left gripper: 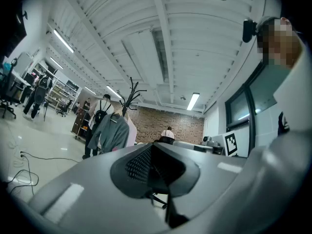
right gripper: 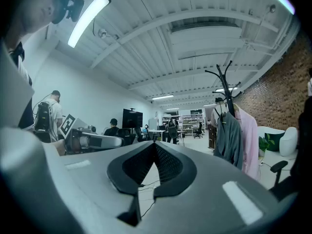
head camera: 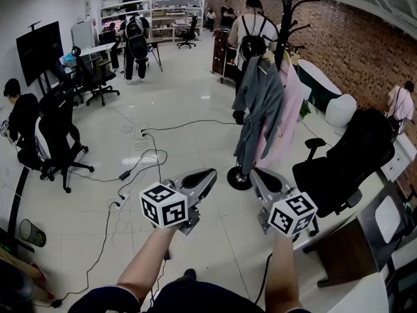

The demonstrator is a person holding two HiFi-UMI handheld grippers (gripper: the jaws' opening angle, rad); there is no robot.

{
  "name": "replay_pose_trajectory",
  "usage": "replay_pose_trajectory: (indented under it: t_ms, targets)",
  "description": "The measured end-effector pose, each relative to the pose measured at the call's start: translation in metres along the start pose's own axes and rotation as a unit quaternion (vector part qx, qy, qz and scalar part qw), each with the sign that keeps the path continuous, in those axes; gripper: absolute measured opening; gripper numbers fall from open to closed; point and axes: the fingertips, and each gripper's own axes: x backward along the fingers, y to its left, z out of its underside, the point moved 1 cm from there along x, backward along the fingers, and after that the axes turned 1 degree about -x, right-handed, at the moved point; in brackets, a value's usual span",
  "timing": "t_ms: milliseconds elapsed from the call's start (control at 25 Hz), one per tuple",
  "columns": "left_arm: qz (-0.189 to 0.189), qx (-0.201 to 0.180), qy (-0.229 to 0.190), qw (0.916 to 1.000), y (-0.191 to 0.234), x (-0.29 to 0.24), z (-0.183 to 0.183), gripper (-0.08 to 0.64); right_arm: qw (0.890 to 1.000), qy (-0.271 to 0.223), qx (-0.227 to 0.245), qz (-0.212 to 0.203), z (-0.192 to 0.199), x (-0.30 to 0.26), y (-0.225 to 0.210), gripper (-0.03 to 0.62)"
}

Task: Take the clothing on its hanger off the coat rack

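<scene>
1. Far to the left of the coat rack point(head camera: 284, 18), a seated person point(head camera: 19, 116) is beside a black office chair point(head camera: 55, 135) on the pale tiled floor.
2. A black cable point(head camera: 189, 124) snakes over the tiles from the left toward the coat rack's round base.
3. My left gripper point(head camera: 210, 173) hangs on the near side of the coat rack, low and a little left of its base, pointing toward it. Its jaws are pressed tight together with nothing between them.
4. My right gripper point(head camera: 255, 171) is level with the left one, just in front of the coat rack's base and slightly to its right. Its pads meet at the tips and it carries nothing.
5. The grey garment point(head camera: 260, 109) hangs on its hanger point(head camera: 262, 62) on the left side of the coat rack. It drapes down along the pole to just above the base. Both my grippers are well apart from it, lower and nearer to me.
6. A pink garment point(head camera: 290, 103) hangs on the same coat rack, touching the grey one on its right.
7. Behind the coat rack stands a person with a backpack point(head camera: 253, 34), turned away from me.
8. To the right of the coat rack stands a large black chair point(head camera: 345, 162), and beyond it runs a brick wall point(head camera: 352, 38).
</scene>
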Motion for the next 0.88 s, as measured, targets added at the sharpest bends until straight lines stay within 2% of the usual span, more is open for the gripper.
replay_pose_trajectory:
  t_ms: [320,560,880]
  targets:
    - [0.017,-0.022,0.002,0.9996,0.055,-0.021,-0.023,0.008,1.0,-0.002,0.008,0.017,-0.005,-0.055,-0.018,0.0]
    - [0.027,-0.025,0.0,0.9993,0.086,-0.037,-0.035,0.008,0.999,-0.01,0.009,0.036,-0.011,-0.084,-0.038,0.0]
    - [0.028,-0.022,0.0,0.9994,0.131,-0.075,-0.041,0.008,0.999,-0.015,0.012,0.041,-0.016,-0.124,-0.081,0.0]
